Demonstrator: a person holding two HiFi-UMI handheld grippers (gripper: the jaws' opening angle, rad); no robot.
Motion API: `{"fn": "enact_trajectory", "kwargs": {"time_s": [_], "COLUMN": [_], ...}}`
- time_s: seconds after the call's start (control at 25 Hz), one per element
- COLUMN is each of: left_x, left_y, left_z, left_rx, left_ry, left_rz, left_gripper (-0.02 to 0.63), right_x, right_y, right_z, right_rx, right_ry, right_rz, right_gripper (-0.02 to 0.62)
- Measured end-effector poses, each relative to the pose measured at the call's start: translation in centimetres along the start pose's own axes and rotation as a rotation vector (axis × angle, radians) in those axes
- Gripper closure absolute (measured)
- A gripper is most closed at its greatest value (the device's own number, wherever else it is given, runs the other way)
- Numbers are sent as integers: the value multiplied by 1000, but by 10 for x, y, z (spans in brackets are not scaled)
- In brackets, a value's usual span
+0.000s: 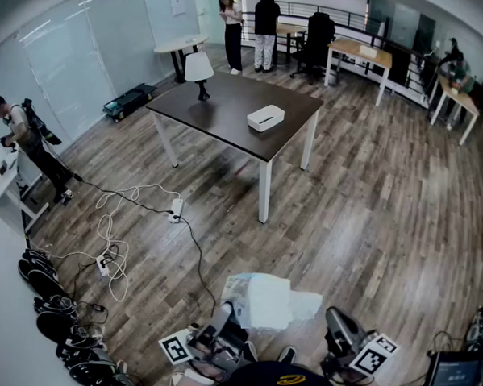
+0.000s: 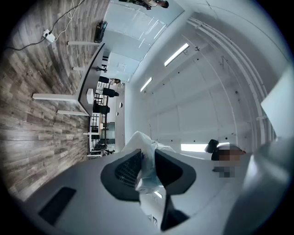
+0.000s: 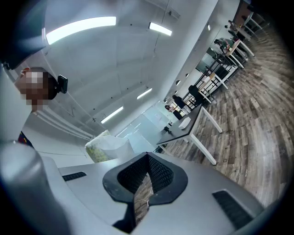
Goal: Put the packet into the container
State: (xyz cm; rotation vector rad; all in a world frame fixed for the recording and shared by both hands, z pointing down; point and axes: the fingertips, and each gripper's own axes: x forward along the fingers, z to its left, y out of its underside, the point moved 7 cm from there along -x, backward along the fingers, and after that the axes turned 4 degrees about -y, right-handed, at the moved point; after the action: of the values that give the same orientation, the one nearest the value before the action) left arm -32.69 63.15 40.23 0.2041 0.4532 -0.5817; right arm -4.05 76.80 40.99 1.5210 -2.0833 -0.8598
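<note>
Packet (image 1: 268,302), white, crumpled and partly see-through, sits pinched between the jaws of the left gripper (image 1: 227,315), well short of the dark table (image 1: 214,106) that bears the white container (image 1: 266,118). The right gripper (image 1: 337,321) is closed and empty.

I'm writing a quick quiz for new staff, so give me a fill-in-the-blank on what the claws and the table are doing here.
1. The left claw grips the packet, while the right claw holds ___.
2. The white container sits on a dark ___.
3. The right claw's jaws are ___.

Missing words: nothing; table; shut.
</note>
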Motion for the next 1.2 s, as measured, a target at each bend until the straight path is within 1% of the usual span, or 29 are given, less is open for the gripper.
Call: {"fn": "enact_trajectory", "kwargs": {"time_s": [0.36,0.44,0.48,0.56,0.64,0.76,0.84,0.88,0.92,1.0,1.08,1.2], "left_x": [-10,-12,-13,-15,-16,-16,-15,-15,-15,-12,-8,-4], "left_y": [-16,-21,-24,-32,-42,-52,-56,-58,-60,-64,-68,-70], "left_z": [-3,-1,-1,-1,-2,0,6,9,11,12,11,14], "left_rx": [-5,9,31,96,162,206,246,280,318,385,416,448], "left_ry": [1,-15,-32,-78,-119,-158,-194,-221,-250,-297,-321,-361], "left_rz": [-1,-3,-4,-5,-3,3,17,28,41,65,80,90], "left_gripper": [522,522,522,522,522,522,522,522,522,522,522,522], "right_x": [10,15,17,23,35,63,89,99,105,113,120,129], "right_y": [12,10,8,-1,-11,-12,-7,-3,3,14,21,21], "right_z": [6,10,12,23,50,99,130,137,139,136,136,136], "right_rx": [-8,-30,-52,-135,-259,-437,-518,-538,-549,-555,-576,-665], "right_ry": [18,20,29,54,38,-67,-155,-178,-180,-158,-141,-118], "right_rz": [14,1,-4,-2,7,40,51,63,87,150,191,183], "right_gripper": [586,586,586,584,582,547,518,505,488,445,422,419]}}
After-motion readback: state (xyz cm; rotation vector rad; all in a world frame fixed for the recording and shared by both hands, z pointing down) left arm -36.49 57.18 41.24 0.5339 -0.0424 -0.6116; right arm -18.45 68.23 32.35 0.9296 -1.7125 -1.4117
